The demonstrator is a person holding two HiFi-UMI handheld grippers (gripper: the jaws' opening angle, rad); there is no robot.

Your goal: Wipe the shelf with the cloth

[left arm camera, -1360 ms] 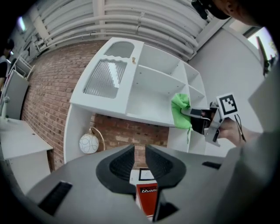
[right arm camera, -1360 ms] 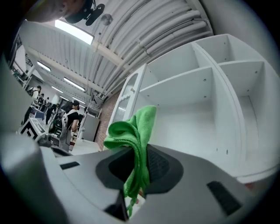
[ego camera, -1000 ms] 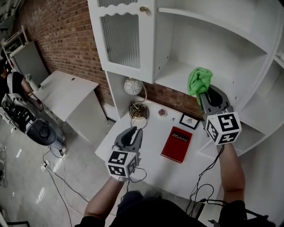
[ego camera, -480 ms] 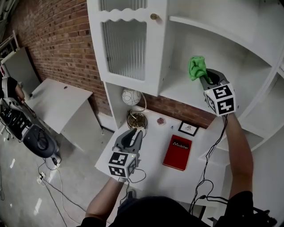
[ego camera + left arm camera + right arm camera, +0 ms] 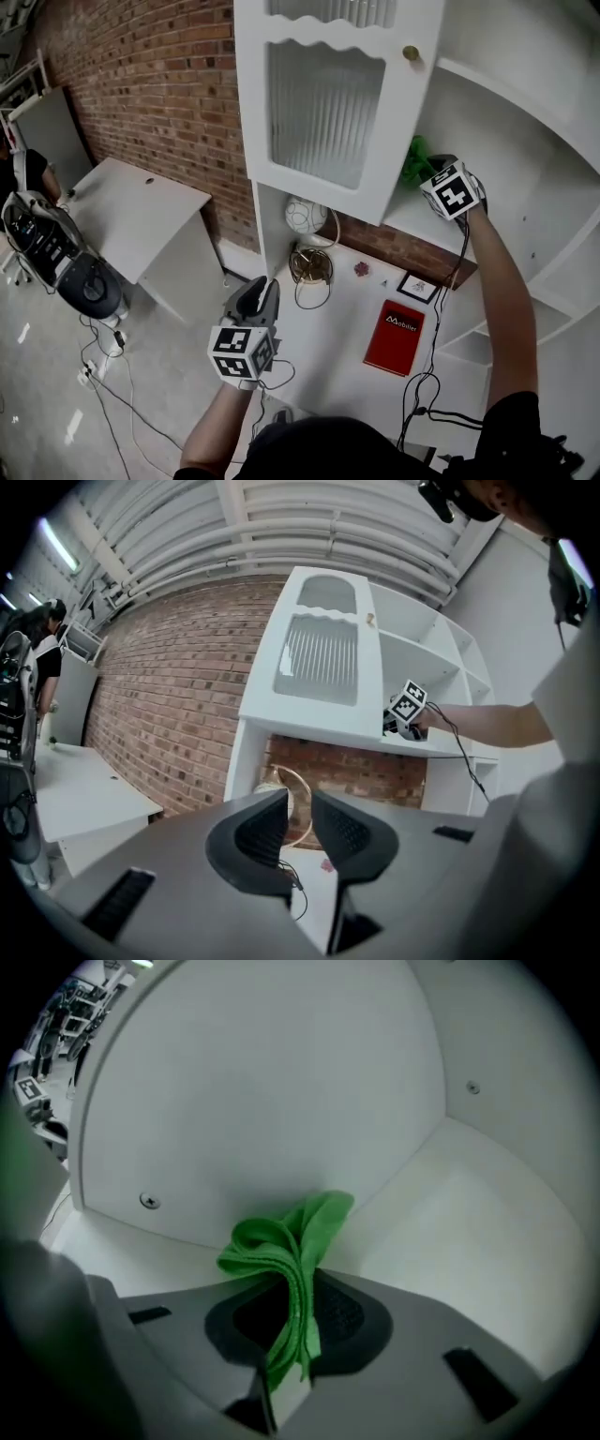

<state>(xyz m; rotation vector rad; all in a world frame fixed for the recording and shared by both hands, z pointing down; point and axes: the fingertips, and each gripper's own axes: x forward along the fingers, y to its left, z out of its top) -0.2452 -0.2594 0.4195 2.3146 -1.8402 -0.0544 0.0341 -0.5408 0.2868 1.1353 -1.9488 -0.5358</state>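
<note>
— Carried the right gripper (image 5: 427, 172) up and deeper in over the shelf (image 5: 410, 214) since a second back. Let the left gripper (image 5: 262, 289) sink further below the shelf, out over the counter (image 5: 328, 356).

— Had what in the right fingers?

— Clamped them on the green cloth (image 5: 292, 1246). Pinched its folded layers edge-on and left a loose bunch poking out ahead, toward the shelf's back corner. Held it that way, probably, to lead with the soft bunch and keep the hard fingers off the paint.

— Touched the shelf yet?

— Couldn't tell. Hung close over the board near its rear wall, but made out no contact in either view.

— And the left fingers?

— Stood a narrow gap apart and gripped nothing. Looked parked low beneath the shelf simply to stay out of the wiping arm's way.

— Left anything on the shelf to dodge?

— Saw nothing on the stretch in view. Spotted a red book (image 5: 395, 337) and a small framed picture (image 5: 416, 287) down below the shelf on the counter, well clear.

— Judged the stage?

— Put it at the very start of wiping: brought the cloth to the shelf's inner end, not yet swept along the board.
</note>
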